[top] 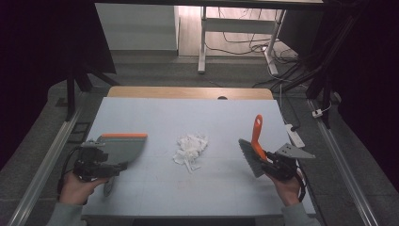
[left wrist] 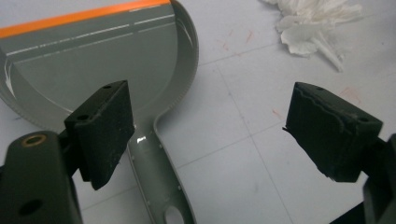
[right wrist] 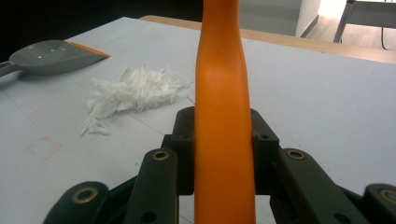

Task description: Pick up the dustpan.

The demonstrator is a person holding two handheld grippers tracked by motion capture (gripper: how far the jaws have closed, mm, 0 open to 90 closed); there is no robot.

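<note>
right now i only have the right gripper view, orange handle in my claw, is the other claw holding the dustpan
Observer: No. In the left gripper view the left claw is open, and the dustpan lies flat on the table with its handle beside one pad, not clamped.
Operator: which way does my brush point
Observer: In the high view the brush has its bristles toward the paper scraps and its orange handle pointing away from the person.
Operator: scraps between the two tools?
Observer: Yes, the pile sits mid-table, dustpan at its left, brush at its right, touching neither.
</note>
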